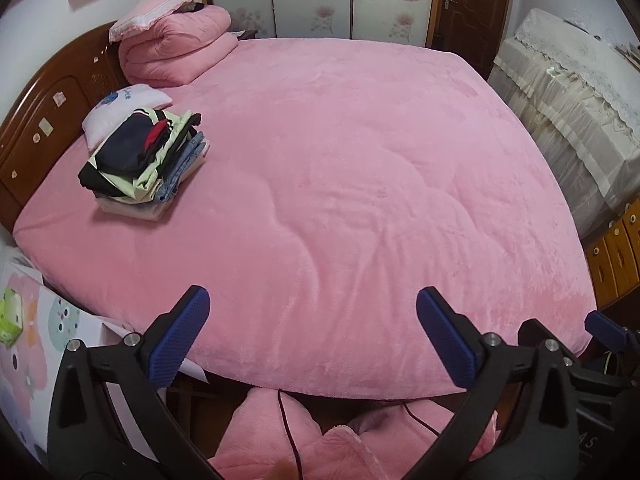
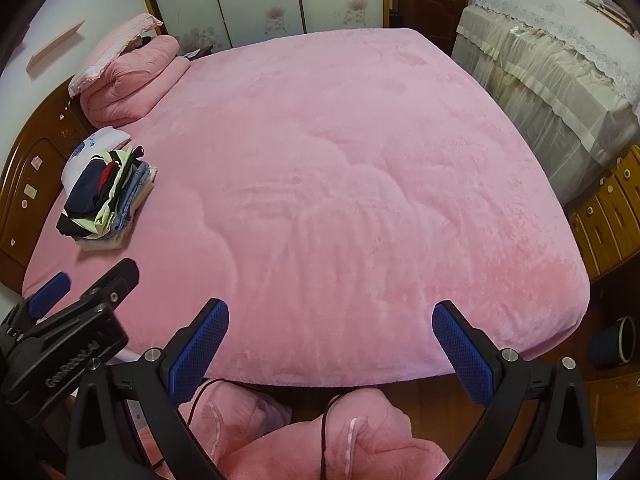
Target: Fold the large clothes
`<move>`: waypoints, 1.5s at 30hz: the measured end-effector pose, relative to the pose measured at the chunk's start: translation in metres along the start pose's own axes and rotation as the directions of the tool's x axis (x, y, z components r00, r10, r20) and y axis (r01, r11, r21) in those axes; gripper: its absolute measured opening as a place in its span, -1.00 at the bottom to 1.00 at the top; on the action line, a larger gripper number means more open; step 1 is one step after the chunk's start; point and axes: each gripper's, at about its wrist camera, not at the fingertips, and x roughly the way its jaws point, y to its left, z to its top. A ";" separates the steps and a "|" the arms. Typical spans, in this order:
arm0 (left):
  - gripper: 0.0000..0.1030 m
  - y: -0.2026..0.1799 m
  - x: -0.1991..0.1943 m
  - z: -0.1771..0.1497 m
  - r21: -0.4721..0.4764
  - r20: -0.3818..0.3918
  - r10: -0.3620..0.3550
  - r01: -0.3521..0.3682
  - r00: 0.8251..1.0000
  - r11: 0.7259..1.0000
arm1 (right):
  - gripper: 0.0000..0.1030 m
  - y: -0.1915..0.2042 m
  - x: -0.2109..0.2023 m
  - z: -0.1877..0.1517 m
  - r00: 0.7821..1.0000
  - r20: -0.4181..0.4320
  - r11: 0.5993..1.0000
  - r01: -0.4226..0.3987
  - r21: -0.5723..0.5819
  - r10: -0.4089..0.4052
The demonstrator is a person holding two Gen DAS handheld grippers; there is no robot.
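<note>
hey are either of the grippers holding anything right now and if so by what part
No. The left gripper and the right gripper are both open and empty, hanging above the near edge of the pink bed cover.

One bed carries one stack of folded clothes near its headboard edge, with at least five layers showing, though the exact number cannot be told. One small white pillow lies just behind the stack. One folded pink quilt sits at the far headboard corner, with one pink pillow on top. Two grippers are in view, the left gripper and the right gripper, each with two blue-padded fingers spread apart. Beside the bed stand one lace-covered cabinet and one wooden drawer unit, with four drawer knobs visible.
</note>
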 end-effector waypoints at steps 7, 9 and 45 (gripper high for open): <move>0.99 -0.002 0.010 -0.004 -0.004 -0.038 -0.011 0.011 0.999 1.000 | 0.99 -0.014 0.012 0.002 0.999 -0.033 1.000 0.000 0.010 0.000; 0.99 -0.002 0.014 -0.005 -0.007 -0.049 -0.009 0.009 0.999 1.000 | 0.99 -0.017 0.015 0.004 0.999 -0.034 1.000 0.008 0.001 -0.008; 0.99 0.013 0.055 0.005 -0.042 -0.155 -0.003 -0.004 0.988 0.999 | 0.99 0.007 0.067 0.021 0.993 -0.108 0.996 0.046 -0.073 -0.054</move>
